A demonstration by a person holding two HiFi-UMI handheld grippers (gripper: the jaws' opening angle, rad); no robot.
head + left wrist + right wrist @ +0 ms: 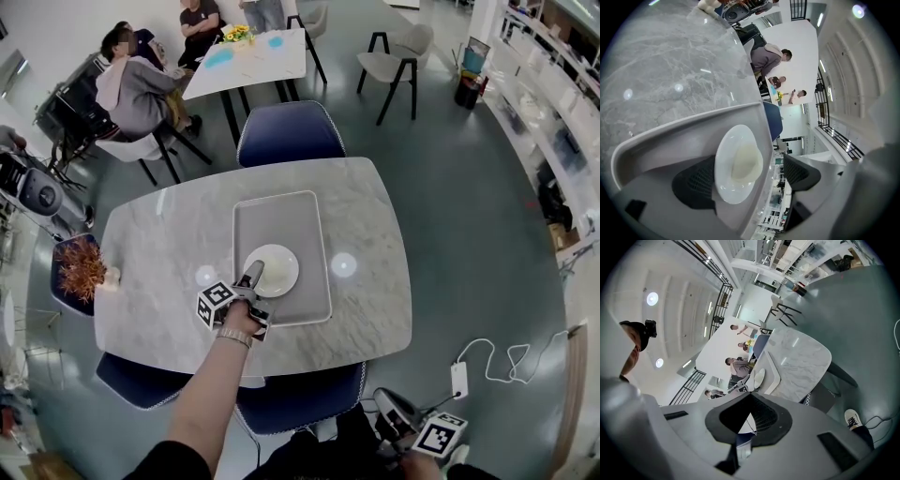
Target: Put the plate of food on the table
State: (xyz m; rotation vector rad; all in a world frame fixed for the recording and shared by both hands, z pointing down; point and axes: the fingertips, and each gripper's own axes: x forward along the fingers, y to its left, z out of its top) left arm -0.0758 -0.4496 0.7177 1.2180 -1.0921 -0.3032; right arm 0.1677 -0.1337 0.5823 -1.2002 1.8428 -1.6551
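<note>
Plate (273, 271) on tray (281, 217) on table (159, 246)
Left gripper (253, 274) jaws apart at plate rim, not pinching; right gripper (749, 416) down off the table, jaws together, empty.

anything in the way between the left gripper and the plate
Nothing visible. The left gripper is already at the plate, its jaws open with the plate's rim between them. The plate sits on the grey tray on the marble table, and nothing else lies on that tray.
</note>
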